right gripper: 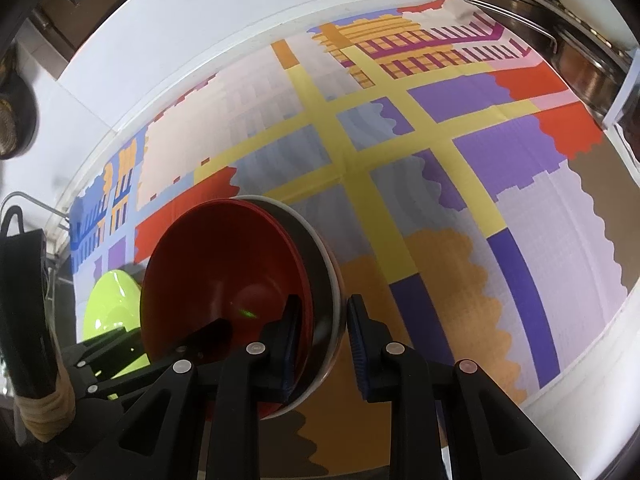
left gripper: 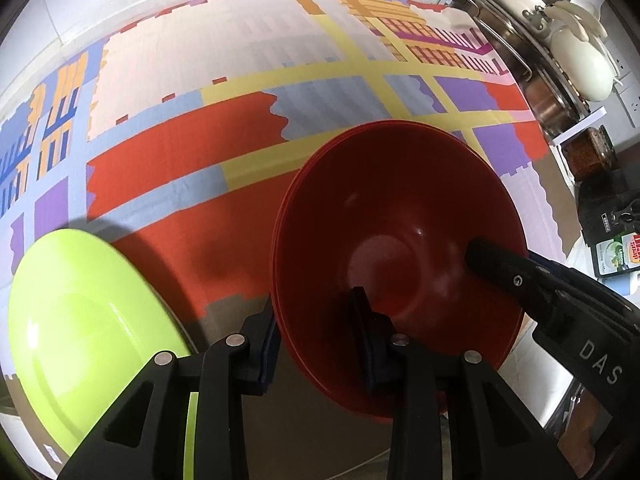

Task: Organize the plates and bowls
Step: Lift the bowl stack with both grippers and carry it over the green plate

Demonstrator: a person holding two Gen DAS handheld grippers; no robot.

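The red bowls (left gripper: 400, 248) are nested, so how many there are is hard to tell; only stacked rims show at the left edge. They sit near the front of the patterned mat (left gripper: 240, 120), inside a grey-rimmed dish (right gripper: 320, 252) that is mostly hidden behind them. The left gripper (left gripper: 316, 340) straddles the stack's near-left rim, one finger inside and one outside, jaws parted; whether they press the rim I cannot tell. The right gripper (right gripper: 324, 328) straddles the right rims the same way. A green plate (left gripper: 92, 320) lies left, cut off by the frame. "DAS" reads on the right gripper's body; a carton (left gripper: 616, 252) at far right shows "LEMON".
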